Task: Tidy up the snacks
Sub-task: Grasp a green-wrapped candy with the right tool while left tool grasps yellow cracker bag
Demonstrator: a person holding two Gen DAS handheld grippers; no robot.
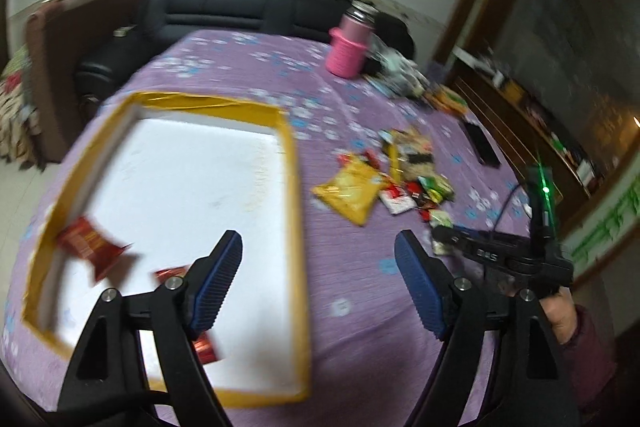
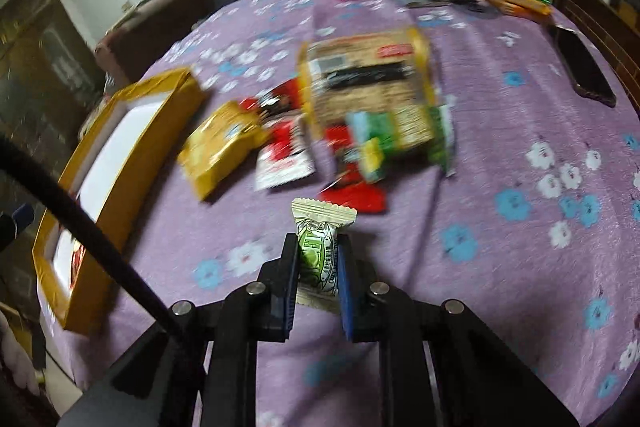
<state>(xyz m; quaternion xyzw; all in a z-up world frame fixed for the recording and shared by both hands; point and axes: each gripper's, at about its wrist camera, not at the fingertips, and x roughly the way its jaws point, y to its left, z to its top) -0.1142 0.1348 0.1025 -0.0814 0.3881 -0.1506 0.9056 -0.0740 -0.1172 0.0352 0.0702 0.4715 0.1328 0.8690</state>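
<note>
Right tongs (image 2: 318, 259) are gripping a green wrapped snack (image 2: 316, 251); left tongs (image 1: 318, 283) are hanging wide. Next: carrying it to the yellow-rimmed box (image 2: 120, 163) at nine o'clock.

Your left gripper (image 1: 318, 259) hung wide open, nothing between its blue pads (image 1: 218, 283), above the near edge of the yellow-rimmed white tray (image 1: 294, 187). Red snack packets (image 1: 90, 245) lay inside, blurred, maybe three. The snack pile (image 1: 384, 183) sat right of the tray on the purple cloth (image 1: 352, 307). Your right gripper (image 1: 440, 233) reached in beside it.
</note>
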